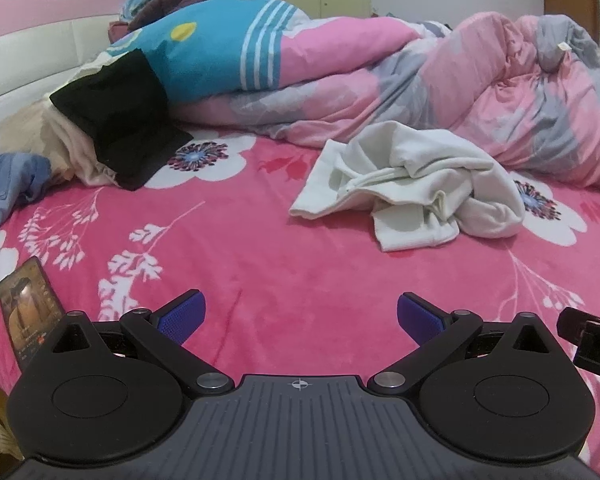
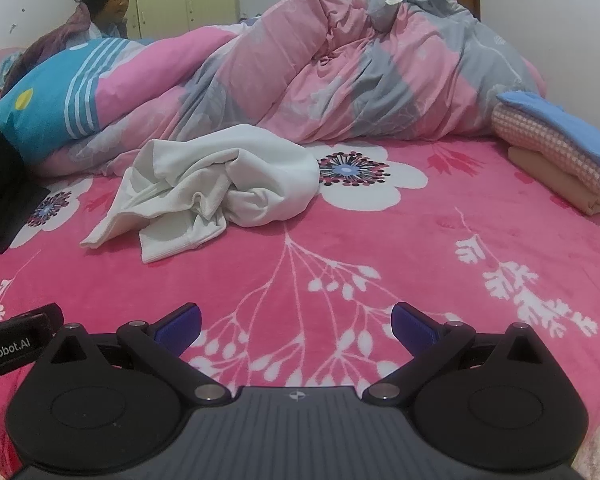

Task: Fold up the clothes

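Left hand-held gripper (image 1: 301, 317) low over the near part of the bed (image 1: 260, 264), blue fingers (image 1: 182, 314) spread wide apart, nothing between them. Right hand-held gripper (image 2: 296, 322) likewise low over the pink flowered blanket (image 2: 380, 240), jaws wide apart and empty. Both well short of the clothes.

Crumpled white garment (image 2: 216, 184) mid-bed, ahead and left in the right wrist view, ahead and right in the left wrist view (image 1: 412, 184). One flat hem edge trailing toward the near left, a rolled bulge on the far right side, folds bunched between. Far edge lying just beside the foot of the heaped pink and grey duvet (image 2: 360, 76).

Broad open stretch of blanket between both grippers and the garment. More bare blanket to the right of the garment, up to a folded stack (image 2: 560, 160) near the right edge of the bed: checked pink cloth with a blue layer on top, a tan layer beneath.

Left side tighter: black cloth (image 1: 120, 120) draped over a pale heap against the turquoise striped bedding (image 1: 220, 52), denim piece (image 1: 8, 184) at the left edge, a phone (image 1: 28, 308) lying at the near left corner. A person (image 2: 108, 4) behind the bedding, far left.
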Demonstrator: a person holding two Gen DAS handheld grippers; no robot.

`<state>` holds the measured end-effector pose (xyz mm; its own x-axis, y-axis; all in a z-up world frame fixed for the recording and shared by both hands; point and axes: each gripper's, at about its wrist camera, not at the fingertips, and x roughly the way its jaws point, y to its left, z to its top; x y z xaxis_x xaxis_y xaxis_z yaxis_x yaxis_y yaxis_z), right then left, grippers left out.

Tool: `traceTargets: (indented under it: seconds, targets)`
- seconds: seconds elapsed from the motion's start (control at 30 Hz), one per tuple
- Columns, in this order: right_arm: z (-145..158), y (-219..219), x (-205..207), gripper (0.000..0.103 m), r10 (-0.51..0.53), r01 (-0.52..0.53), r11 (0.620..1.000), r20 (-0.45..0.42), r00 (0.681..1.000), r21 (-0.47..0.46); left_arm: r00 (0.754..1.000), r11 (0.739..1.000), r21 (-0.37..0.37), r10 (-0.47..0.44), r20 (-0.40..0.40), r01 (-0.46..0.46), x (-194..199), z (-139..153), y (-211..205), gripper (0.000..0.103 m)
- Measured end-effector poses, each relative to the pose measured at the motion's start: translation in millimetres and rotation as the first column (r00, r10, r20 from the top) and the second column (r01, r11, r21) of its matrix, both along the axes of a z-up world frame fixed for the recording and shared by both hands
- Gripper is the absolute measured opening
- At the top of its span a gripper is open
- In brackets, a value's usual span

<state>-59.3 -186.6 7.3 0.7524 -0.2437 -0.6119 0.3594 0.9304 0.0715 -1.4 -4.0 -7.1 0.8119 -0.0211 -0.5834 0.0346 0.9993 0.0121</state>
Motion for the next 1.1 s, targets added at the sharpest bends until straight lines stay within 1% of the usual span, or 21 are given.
traceTargets:
  seconds: [0.07,0.17,0.27,0.37,0.5,0.57,0.7,0.8,0.93,1.1]
  targets:
    - [-0.6,-1.0,-0.3,0.103,-0.001,0.001,1.000,0.001,1.000,0.003,1.000,1.000,-0.002,-0.011,0.011,0.011,-0.9,-0.7,-0.4,0.103]
    - [-1.2,-2.4,-0.6,0.103,-0.006,0.006,1.000,0.007,1.000,0.005,1.000,0.999,-0.035,-0.015,0.015,0.015,-2.3,-0.3,3.1,0.103]
    - [-1.4,-2.6,-0.7,0.103,-0.006,0.006,1.000,0.018,1.000,0.006,1.000,0.999,-0.047,-0.010,-0.018,0.010,1.8,-1.1,5.1,0.103]
    - [-1.1,-2.0,0.3,0.103,-0.007,0.007,1.000,0.023,1.000,-0.003,1.000,0.998,-0.053,-0.016,-0.022,0.014,3.2,-2.3,7.4,0.103]
    - [-1.3,-2.2,0.9,0.103,-0.009,0.009,1.000,0.030,1.000,-0.003,0.999,0.995,-0.093,-0.034,-0.041,0.030,5.6,-4.5,10.6,0.103]
    - [-1.9,-1.9,2.1,0.103,-0.011,0.011,1.000,0.032,0.999,-0.004,0.998,0.995,-0.097,-0.038,-0.052,0.033,7.3,-6.7,10.9,0.103]
    - [-3.5,-1.5,3.2,0.103,-0.013,0.013,1.000,0.032,0.999,-0.007,0.998,0.996,-0.086,-0.028,-0.051,0.023,7.6,-11.3,10.9,0.103]
    - [-3.9,-0.8,3.4,0.103,-0.012,0.012,1.000,0.037,0.999,-0.008,1.000,0.998,-0.057,-0.020,-0.015,0.019,5.6,-11.2,10.3,0.103]
    - [-4.1,-0.2,3.9,0.103,-0.010,0.010,1.000,0.053,0.999,-0.011,0.999,0.999,-0.039,-0.024,0.021,0.025,5.2,-9.8,10.5,0.103]
    - [-2.8,1.3,6.1,0.103,0.001,0.001,1.000,0.069,0.998,-0.025,1.000,0.998,-0.055,-0.027,0.015,0.027,11.7,-13.6,12.3,0.103]
